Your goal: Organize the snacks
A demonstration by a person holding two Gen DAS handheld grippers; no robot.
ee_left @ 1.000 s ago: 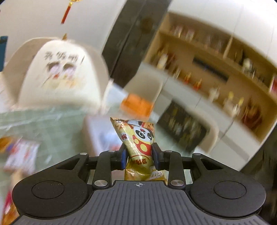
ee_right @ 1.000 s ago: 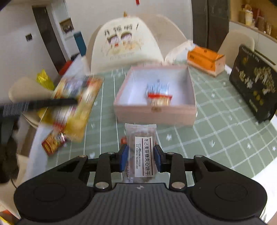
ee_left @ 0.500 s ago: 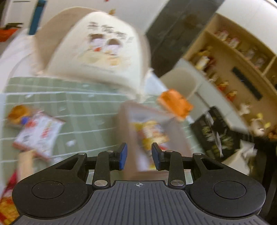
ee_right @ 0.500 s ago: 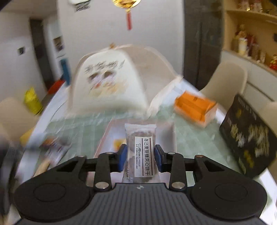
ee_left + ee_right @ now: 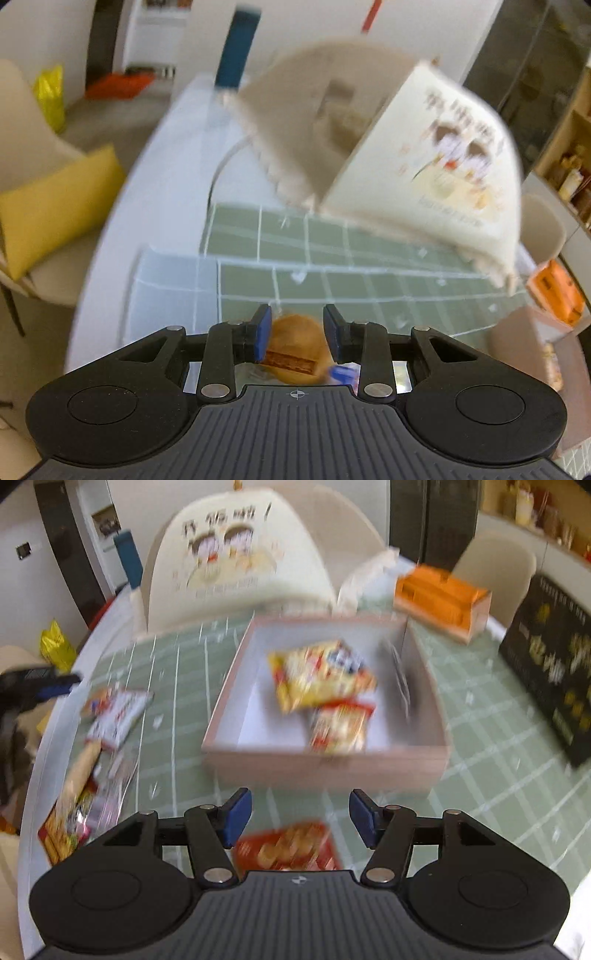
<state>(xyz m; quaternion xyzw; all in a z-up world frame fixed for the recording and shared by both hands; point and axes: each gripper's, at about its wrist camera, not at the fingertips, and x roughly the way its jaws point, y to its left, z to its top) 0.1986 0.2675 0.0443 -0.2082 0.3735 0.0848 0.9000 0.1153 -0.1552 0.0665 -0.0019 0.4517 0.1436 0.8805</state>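
In the left wrist view my left gripper (image 5: pixel 297 332) hangs low over the green checked tablecloth (image 5: pixel 369 258). A round orange-brown snack packet (image 5: pixel 295 343) lies on the cloth between its blue pads (image 5: pixel 263 332), which do not press it. My right gripper (image 5: pixel 300 818) has its jaws opening wide with nothing between them. Under it lies a red snack packet (image 5: pixel 291 845). Just ahead is the pink box (image 5: pixel 325 766) holding a yellow packet (image 5: pixel 317 675), a red-and-white packet (image 5: pixel 340 723) and a blurred dark packet (image 5: pixel 397 675) by its right wall.
A cream food cover with a cartoon print (image 5: pixel 229 554) stands behind the box. An orange carton (image 5: pixel 443 598) and a black gift box (image 5: pixel 554 657) sit at the right. Loose packets (image 5: pixel 118 712) lie along the table's left edge. A chair with a yellow cushion (image 5: pixel 55 199) stands beside the table.
My left gripper no longer holds the panda packet and has swung left and down to the orange snack. My right gripper has let go of the clear biscuit packet and its jaws have widened.
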